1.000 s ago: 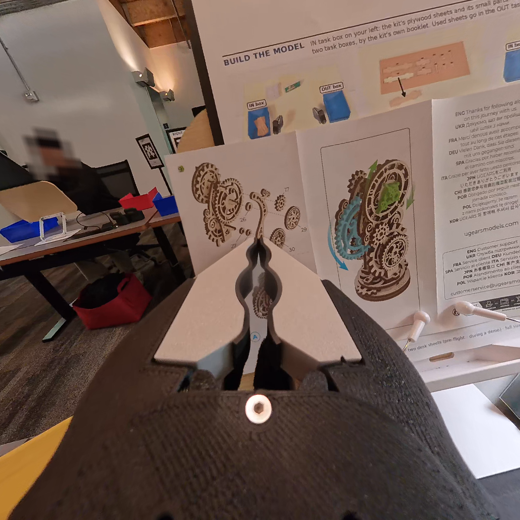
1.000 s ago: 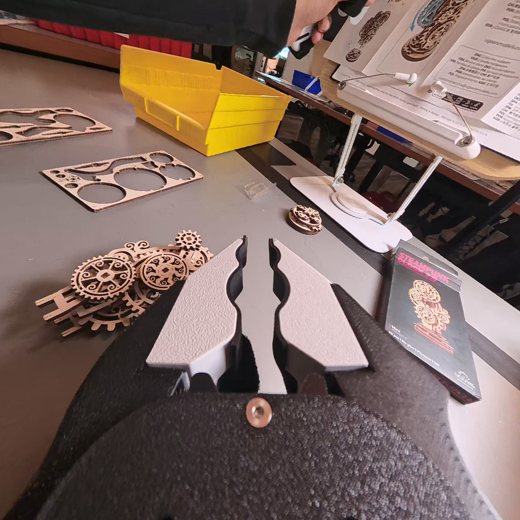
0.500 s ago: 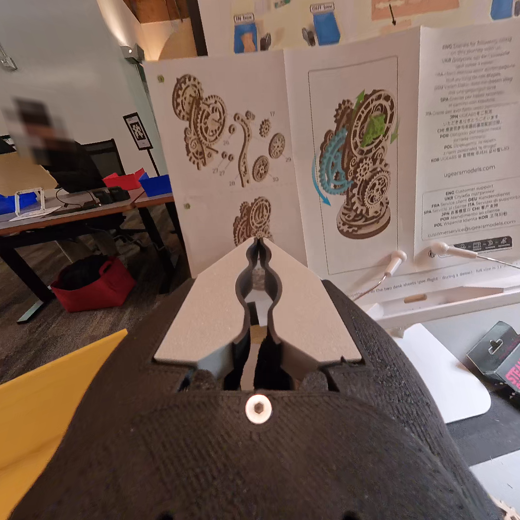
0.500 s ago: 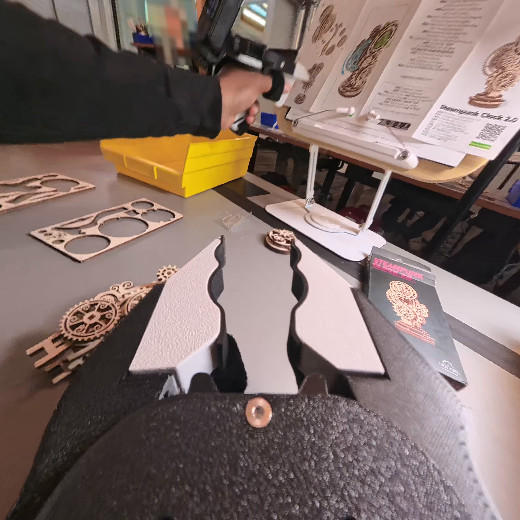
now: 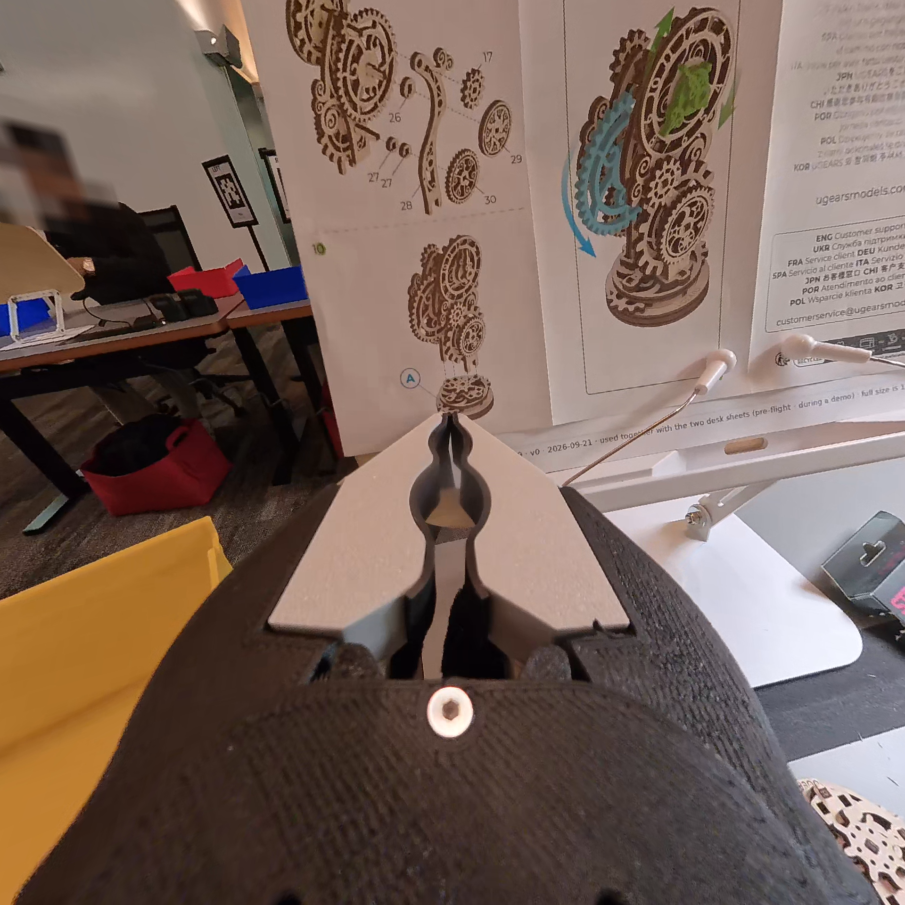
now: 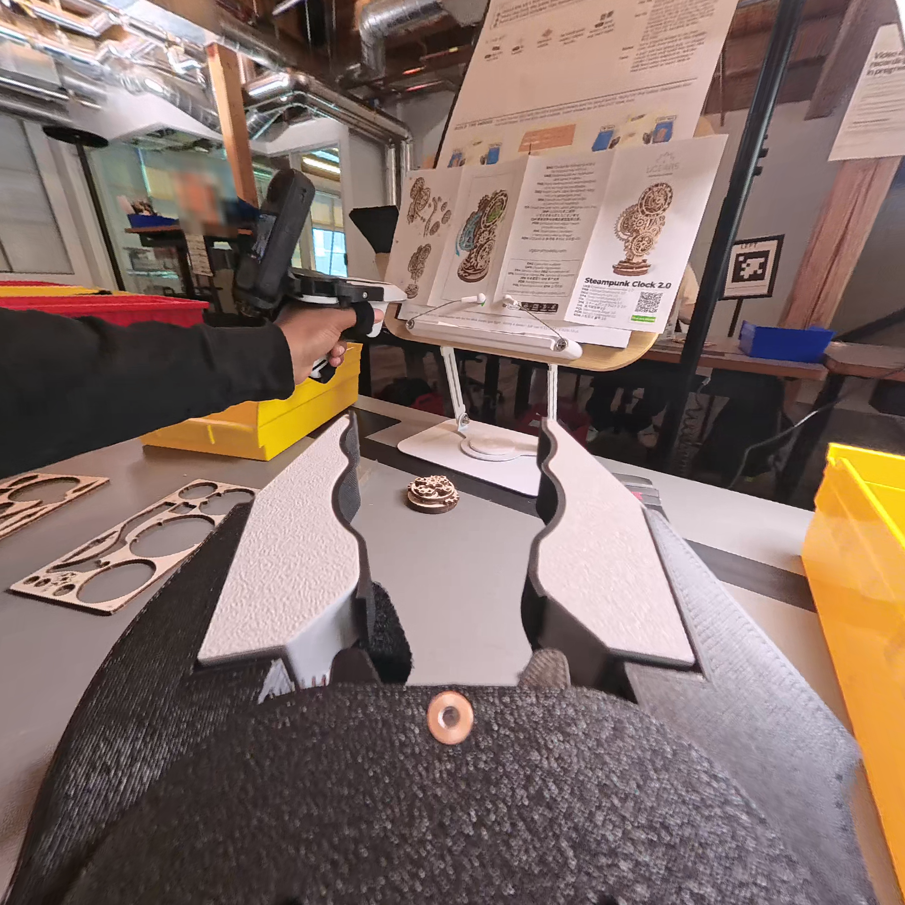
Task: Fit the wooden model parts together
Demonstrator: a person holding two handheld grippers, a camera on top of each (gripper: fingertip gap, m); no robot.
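Wooden and round, the small gear-topped base (image 6: 433,493) sits flat on the grey desk (image 6: 455,587), just in front of the white foot of the booklet stand (image 6: 482,453). You hold your right gripper (image 6: 448,472) low over the desk with its fingers spread wide and nothing between them; the base lies ahead of the tips, inside the line of the gap and a little nearer the left finger, not touching either. That wide spread looks meant to take the disc across its rim.

Your left gripper (image 5: 449,417) is raised well above the desk with its fingertips pressed together on nothing, its tips close to the open instruction booklet (image 5: 440,235) on the stand, probably aimed at the drawing of the step in hand. Emptied plywood sheets (image 6: 132,543) lie flat to your left, beside the yellow bin (image 6: 274,421), likely set aside as spent.
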